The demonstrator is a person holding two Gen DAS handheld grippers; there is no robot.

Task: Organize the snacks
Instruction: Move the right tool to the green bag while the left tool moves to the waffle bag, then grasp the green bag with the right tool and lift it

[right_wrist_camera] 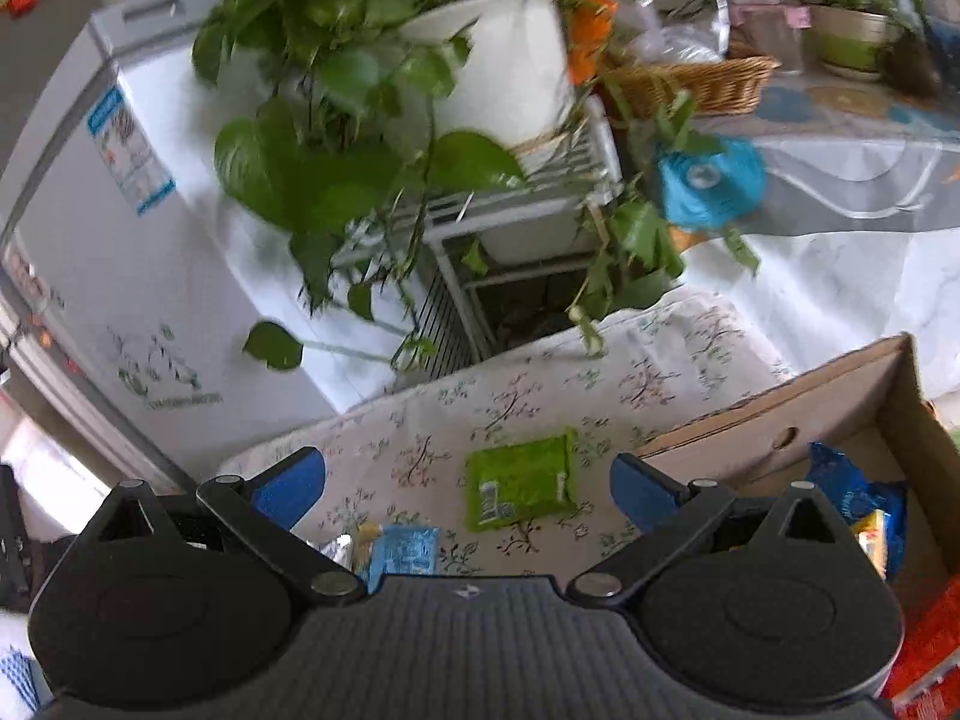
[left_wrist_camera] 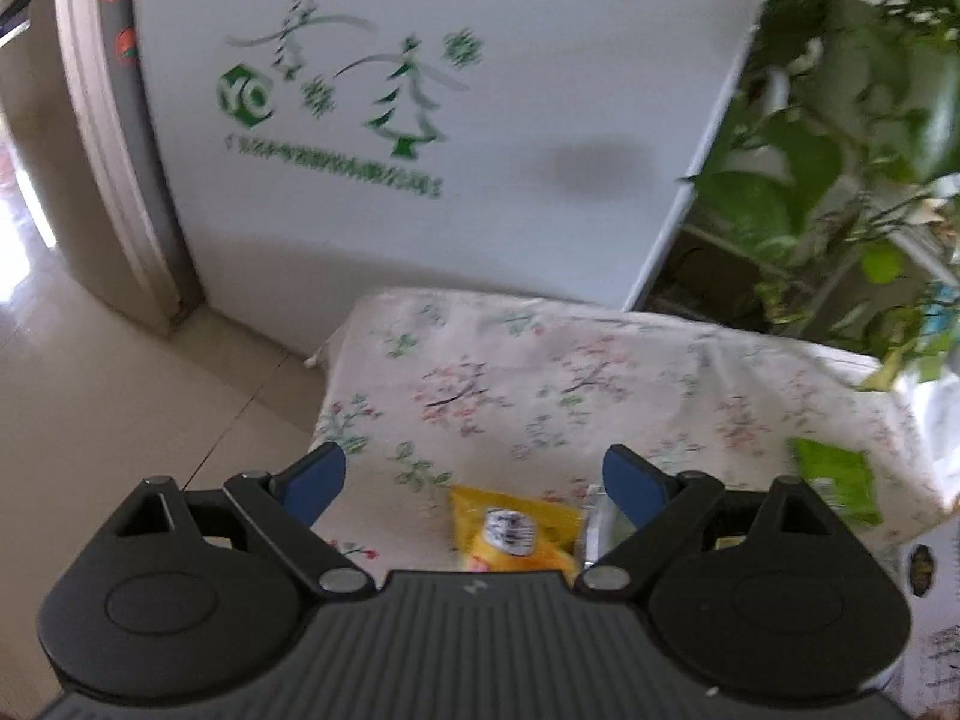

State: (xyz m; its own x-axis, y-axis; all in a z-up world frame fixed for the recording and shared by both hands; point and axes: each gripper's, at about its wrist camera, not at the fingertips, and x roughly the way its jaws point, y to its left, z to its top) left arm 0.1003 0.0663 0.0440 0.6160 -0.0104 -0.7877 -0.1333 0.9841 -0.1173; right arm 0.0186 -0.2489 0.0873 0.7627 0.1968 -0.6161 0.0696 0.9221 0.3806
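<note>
The left claw (left_wrist_camera: pixel 474 480) stands with its blue-padded jaws wide apart and nothing between the pads; it hangs over the near part of the tabletop (left_wrist_camera: pixel 540 360), which wears a pale floral cloth. Just past the claw's black body lies a yellow snack packet (left_wrist_camera: pixel 516 531) with a round white label, its near end cut off by the body. A silvery wrapper edge (left_wrist_camera: pixel 594 525) beside it on the right is too hidden to make out. Farther right a green snack packet (left_wrist_camera: pixel 837 477) lies flat on the cloth, blurred.

The right claw (right_wrist_camera: pixel 468 483) is likewise spread open and holds nothing. Between its fingers, a little beyond them, the green snack packet (right_wrist_camera: pixel 521 487) lies flat, a white label patch at its near left corner; its print is unreadable. Nearer and to the left a light blue packet (right_wrist_camera: pixel 401 552) is half covered by the claw's body, with a bit of yellow and silver wrapping just left of it that cannot be identified.

On the right stands an open cardboard box (right_wrist_camera: pixel 780 426) on the tabletop. Inside, a dark blue bag (right_wrist_camera: pixel 846 480) leans near its wall and a yellow packet (right_wrist_camera: pixel 873 534) sits by it, both partly hidden behind the right finger arm. Something orange-red (right_wrist_camera: pixel 927 648) shows at the near right edge, cut off.

Beyond the tabletop are a white chest freezer (left_wrist_camera: pixel 480 180) printed with green trees and a leafy potted plant (right_wrist_camera: pixel 336 138) on a white wire rack (right_wrist_camera: pixel 510 222), all smeared by blur.
</note>
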